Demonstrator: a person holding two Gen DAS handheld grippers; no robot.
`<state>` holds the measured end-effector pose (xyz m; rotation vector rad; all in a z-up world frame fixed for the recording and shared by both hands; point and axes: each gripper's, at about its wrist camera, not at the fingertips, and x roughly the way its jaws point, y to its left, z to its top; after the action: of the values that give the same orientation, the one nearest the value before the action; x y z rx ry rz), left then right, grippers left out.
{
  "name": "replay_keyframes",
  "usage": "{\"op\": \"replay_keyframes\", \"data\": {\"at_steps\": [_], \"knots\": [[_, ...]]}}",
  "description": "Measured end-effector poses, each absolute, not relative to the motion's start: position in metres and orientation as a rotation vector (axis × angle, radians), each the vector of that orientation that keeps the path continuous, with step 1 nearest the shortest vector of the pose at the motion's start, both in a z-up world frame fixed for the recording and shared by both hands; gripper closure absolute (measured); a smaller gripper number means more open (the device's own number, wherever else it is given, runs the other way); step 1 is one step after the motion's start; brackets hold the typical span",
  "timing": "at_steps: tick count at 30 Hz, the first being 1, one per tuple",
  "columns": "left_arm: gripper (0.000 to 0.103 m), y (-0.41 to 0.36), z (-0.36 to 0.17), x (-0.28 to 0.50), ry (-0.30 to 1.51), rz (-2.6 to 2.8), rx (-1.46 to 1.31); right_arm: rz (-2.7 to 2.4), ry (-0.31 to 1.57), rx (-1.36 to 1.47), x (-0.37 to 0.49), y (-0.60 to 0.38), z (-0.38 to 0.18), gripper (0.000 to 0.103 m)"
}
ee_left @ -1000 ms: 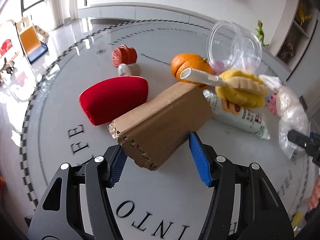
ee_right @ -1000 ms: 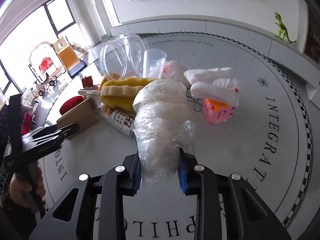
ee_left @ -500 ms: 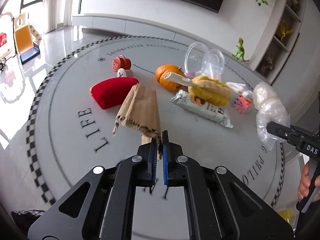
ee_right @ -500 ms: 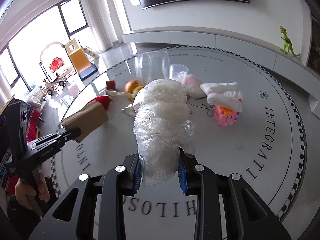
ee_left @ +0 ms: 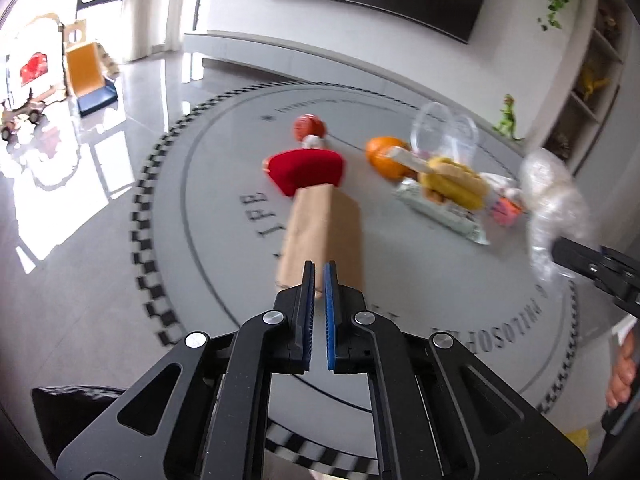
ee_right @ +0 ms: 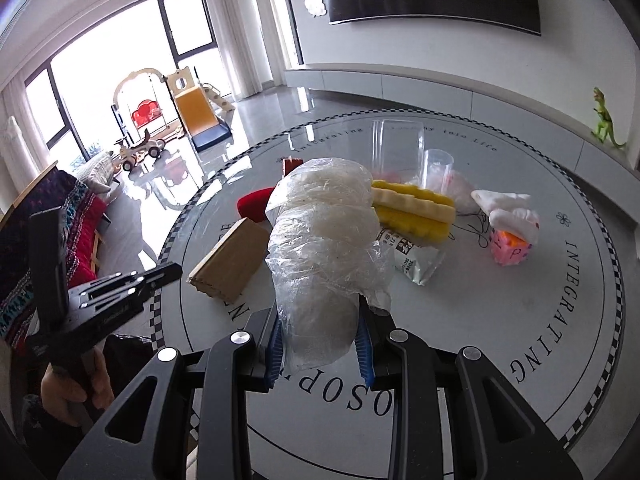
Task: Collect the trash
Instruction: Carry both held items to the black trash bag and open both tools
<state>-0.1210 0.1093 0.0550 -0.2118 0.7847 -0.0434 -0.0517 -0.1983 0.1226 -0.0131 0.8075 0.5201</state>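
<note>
My left gripper [ee_left: 318, 276] is shut on the end of a flattened brown cardboard piece [ee_left: 322, 236] and holds it above the round grey table [ee_left: 224, 200]. The cardboard [ee_right: 230, 262] and the left gripper [ee_right: 160, 274] also show in the right wrist view. My right gripper [ee_right: 320, 344] is shut on a crumpled clear plastic bag [ee_right: 326, 256], held above the table's near side. That bag [ee_left: 554, 200] shows at the right in the left wrist view.
On the table lie a red wedge [ee_left: 308, 170], an orange [ee_left: 386, 156], a yellow corn-like toy [ee_right: 412, 210], a white packet [ee_right: 414, 258], clear plastic cups [ee_right: 396, 148], a pink cube [ee_right: 510, 250] and white tissue [ee_right: 508, 208].
My left gripper closed on the cardboard and lifted it back from the table. My right gripper rose and pulled back with the plastic bag.
</note>
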Motion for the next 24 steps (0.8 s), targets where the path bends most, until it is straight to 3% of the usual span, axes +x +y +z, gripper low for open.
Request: {"op": "replay_keyframes", "data": {"at_steps": [1, 2, 3, 16, 17, 20, 22, 24], "knots": [[0.067, 0.109, 0.054, -0.118, 0.797, -0.04, -0.202, 0.519, 0.811, -0.012, -0.049, -0.199, 0.121, 0.072], [0.009, 0.108, 0.054, -0.115, 0.81, -0.031, -0.187, 0.519, 0.812, -0.009, -0.051, -0.199, 0.121, 0.072], [0.007, 0.106, 0.056, -0.113, 0.792, -0.018, -0.164, 0.52, 0.814, -0.005, -0.05, -0.199, 0.12, 0.072], [0.007, 0.082, 0.024, -0.046, 0.878, 0.027, -0.047, 0.541, 0.839, 0.027, -0.033, -0.207, 0.108, 0.072], [0.012, 0.08, 0.02, -0.043, 0.886, 0.028, -0.038, 0.538, 0.842, 0.031, -0.03, -0.207, 0.107, 0.071], [0.057, 0.079, 0.007, -0.034, 0.934, 0.035, -0.032, 0.532, 0.847, 0.045, -0.025, -0.207, 0.104, 0.072], [0.069, 0.079, 0.005, -0.036, 0.927, 0.032, -0.031, 0.528, 0.852, 0.053, -0.023, -0.206, 0.102, 0.071], [0.071, 0.078, 0.006, -0.042, 0.924, 0.021, -0.025, 0.53, 0.856, 0.057, -0.022, -0.203, 0.102, 0.071]]}}
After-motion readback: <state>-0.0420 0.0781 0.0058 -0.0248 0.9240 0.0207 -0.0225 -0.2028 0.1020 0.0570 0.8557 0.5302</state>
